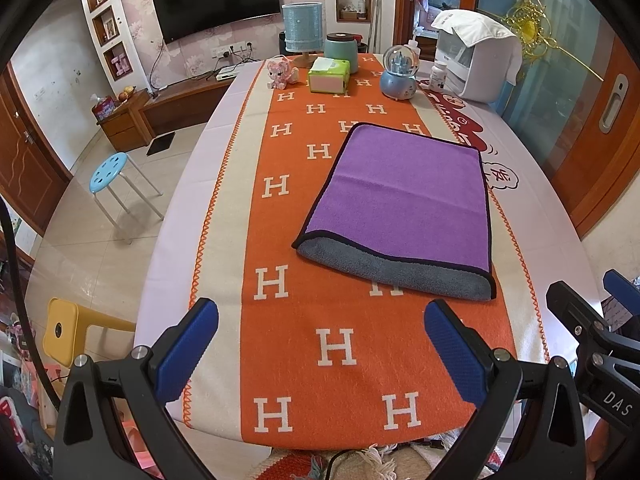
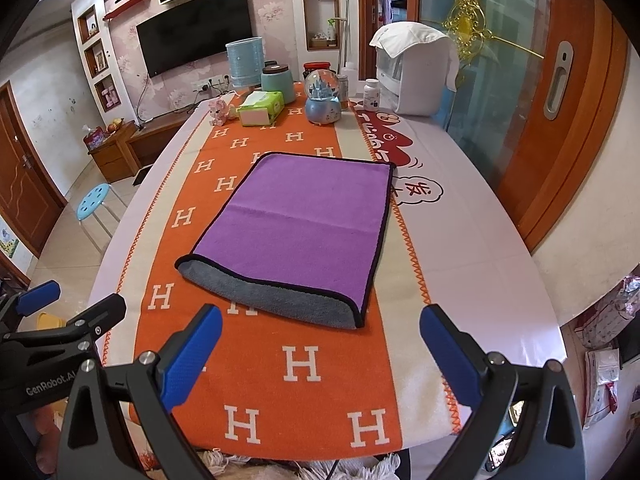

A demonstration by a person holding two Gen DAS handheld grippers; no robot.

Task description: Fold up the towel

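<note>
Both spread wide and empty, left blue-padded black gripper [image 1: 320,344] and right blue-padded black gripper [image 2: 320,350] above the near table edge, folded purple towel with grey underside [image 1: 404,196] flat on orange H-patterned runner [image 1: 340,360], beyond both.

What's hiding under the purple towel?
The purple towel is folded over its own grey side, lying on the orange H runner. Anything else beneath is covered.

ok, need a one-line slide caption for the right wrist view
Right tool open and empty above the orange runner, facing a purple towel folded over its grey underside.
</note>
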